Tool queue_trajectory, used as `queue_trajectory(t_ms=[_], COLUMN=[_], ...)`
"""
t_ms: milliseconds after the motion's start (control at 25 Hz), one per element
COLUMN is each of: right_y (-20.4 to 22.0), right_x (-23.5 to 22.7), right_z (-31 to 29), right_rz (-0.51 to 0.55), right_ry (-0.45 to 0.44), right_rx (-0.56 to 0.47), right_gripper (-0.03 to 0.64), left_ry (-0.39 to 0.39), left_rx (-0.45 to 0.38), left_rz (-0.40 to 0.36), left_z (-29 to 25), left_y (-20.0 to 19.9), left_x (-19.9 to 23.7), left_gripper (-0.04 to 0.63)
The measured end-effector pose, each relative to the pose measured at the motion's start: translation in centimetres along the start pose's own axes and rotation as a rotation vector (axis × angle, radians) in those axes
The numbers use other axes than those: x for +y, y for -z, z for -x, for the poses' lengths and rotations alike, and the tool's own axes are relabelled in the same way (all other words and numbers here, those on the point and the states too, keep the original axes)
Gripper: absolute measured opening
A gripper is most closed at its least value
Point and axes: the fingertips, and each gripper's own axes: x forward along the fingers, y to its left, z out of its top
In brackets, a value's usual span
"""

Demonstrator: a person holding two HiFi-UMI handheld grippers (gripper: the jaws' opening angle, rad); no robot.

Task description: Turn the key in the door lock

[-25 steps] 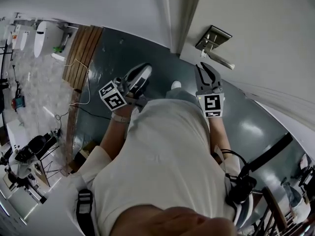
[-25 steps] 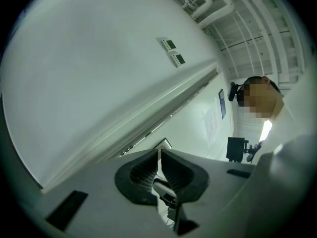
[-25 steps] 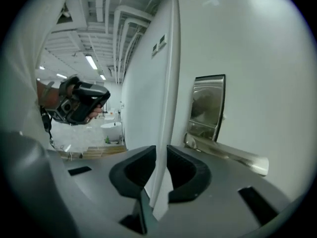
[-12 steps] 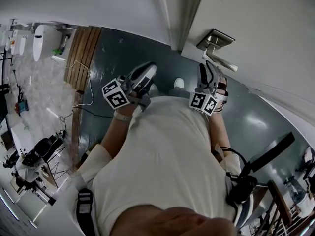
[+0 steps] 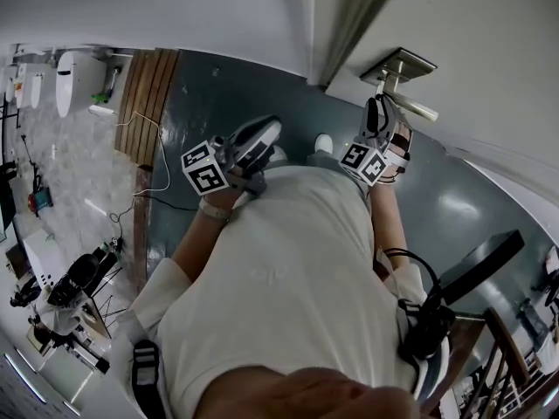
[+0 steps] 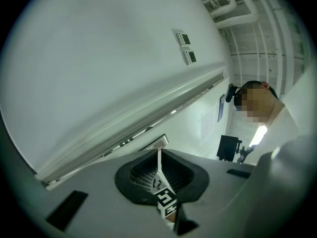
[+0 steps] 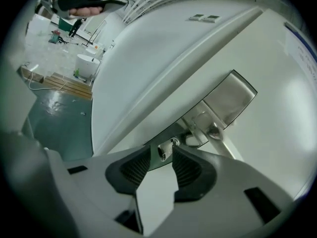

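At the far left of the head view, wooden boards [image 5: 147,94] lie on the floor beside a pale tiled area, and a thin cable [image 5: 157,160] trails off them onto the dark floor [image 5: 210,85].

Right of these, the left gripper [image 5: 266,133] hangs in front of the person's white shirt [image 5: 279,286], well apart from the lock. In the left gripper view its jaws are clenched together with only a thin slit between the pads, and nothing is held in them.

Further right, the right gripper [image 5: 380,105] reaches up to the door [image 5: 489,51], just under the metal lock plate [image 5: 400,66] and beside the lever handle [image 5: 415,109]. In the right gripper view the key [image 7: 162,151] sticks out of the lock at the lower end of the plate, below the handle. The head of the key sits right between the tips of the two ribbed pads. These jaws have just been opening. They now stand apart, one on each side of the key, with a small gap showing on both sides. The key is released and stays in the lock.
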Motion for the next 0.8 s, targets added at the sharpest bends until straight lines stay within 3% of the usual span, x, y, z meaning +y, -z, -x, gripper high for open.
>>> queue_trajectory(t_ms=[560,800], right_y=[-0.4,0.0], right_x=[-0.3,-1.0], right_z=[-1.8,-1.9], right_rz=[-0.032,-0.103], right_ry=[0.211,0.275], right_rx=[0.055,0.047], right_gripper=[0.115,0.057], left_ry=[-0.013,-0.008], left_rx=[0.031,0.046], left_rz=[0.032,0.044], left_z=[3.5,3.6], left_y=[-1.5,-0.7], left_x=[1.8,2.2], left_gripper=[0.009,0.009])
